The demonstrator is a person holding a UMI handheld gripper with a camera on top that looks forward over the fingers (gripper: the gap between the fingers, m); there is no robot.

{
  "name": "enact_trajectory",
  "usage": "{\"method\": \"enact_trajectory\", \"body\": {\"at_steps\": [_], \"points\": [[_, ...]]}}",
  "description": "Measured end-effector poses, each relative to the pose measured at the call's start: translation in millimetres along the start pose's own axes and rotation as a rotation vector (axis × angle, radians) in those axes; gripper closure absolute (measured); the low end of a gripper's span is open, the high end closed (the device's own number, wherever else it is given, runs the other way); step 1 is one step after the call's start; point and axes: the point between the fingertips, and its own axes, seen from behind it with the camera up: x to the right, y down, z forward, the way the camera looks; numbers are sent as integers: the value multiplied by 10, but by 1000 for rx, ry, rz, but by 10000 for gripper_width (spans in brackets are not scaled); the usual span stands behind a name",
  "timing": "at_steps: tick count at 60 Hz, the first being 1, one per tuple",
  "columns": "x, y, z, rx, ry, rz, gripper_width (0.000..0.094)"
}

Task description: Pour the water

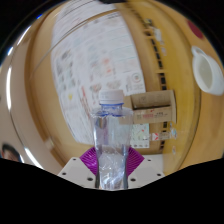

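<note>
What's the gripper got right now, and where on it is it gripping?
The gripper is shut on a clear plastic bottle with a white cap. Both purple pads press on its lower body, with the capped top rising well above the fingers.

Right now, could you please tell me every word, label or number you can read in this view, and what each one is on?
None can be read.
Bottle, held between the fingers: no label shows.
Wall sheets: print too small and blurred to read.
Cardboard box: no legible marking.
Box below it: print blurred, unreadable.
</note>
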Motion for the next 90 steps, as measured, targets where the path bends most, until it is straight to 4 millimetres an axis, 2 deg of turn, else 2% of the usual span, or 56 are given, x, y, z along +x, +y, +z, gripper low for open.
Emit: {"method": "enact_trajectory", "body": {"at_steps": [3, 4, 8, 10, 11, 14, 18, 20, 23, 28, 29, 33, 38, 42, 43, 44, 46, 50, 51, 54, 56, 57, 60, 61, 63, 65, 66, 70, 71, 74, 75, 77, 78, 85, 86, 90], "points": [[38, -224, -57, 56, -14, 135, 629], [162, -315, -16, 70, -24, 174, 629], [425, -573, -35, 127, -33, 328, 629], [553, -659, -49, 150, -34, 396, 630], [564, -665, -128, 163, -29, 429, 631], [725, -822, -106, 203, -31, 516, 629], [876, -901, -134, 225, -37, 588, 629], [828, -881, -218, 222, -28, 604, 627], [892, -892, -141, 210, -15, 604, 628], [868, -859, -77, 170, -11, 612, 629], [787, -818, -110, 166, -4, 610, 629], [664, -808, 19, 120, 4, 568, 631], [388, -745, 128, 44, 39, 372, 630], [159, -759, 214, -13, 76, 104, 630], [127, -793, 168, -25, 72, 39, 627], [6, -761, 207, -28, 95, -36, 628], [-100, -830, 242, -40, 115, -185, 628], [-313, -1023, 272, -44, 150, -463, 626], [-298, -1142, 252, -40, 145, -527, 627], [-489, -1307, 243, -17, 189, -722, 628], [-533, -1523, 194, -1, 204, -856, 626], [-615, -1543, 197, 10, 229, -920, 628], [-690, -1801, 121, 31, 286, -1107, 628], [-657, -1945, 51, 38, 291, -1159, 628], [-707, -2022, 5, 50, 337, -1251, 628], [-642, -2166, -75, 48, 387, -1341, 627], [-530, -2305, -135, 45, 407, -1387, 628], [-225, -2626, -349, 22, 526, -1547, 628], [-190, -2653, -391, 12, 564, -1572, 627], [97, -2852, -558, -20, 650, -1633, 627], [252, -2956, -624, -31, 671, -1652, 628], [405, -3018, -721, -60, 730, -1666, 628], [614, -3156, -809, -73, 742, -1677, 628], [1191, -3330, -1101, -176, 869, -1684, 629], [1354, -3401, -1140, -186, 874, -1688, 628], [1569, -3433, -1264, -219, 899, -1679, 627]]}}
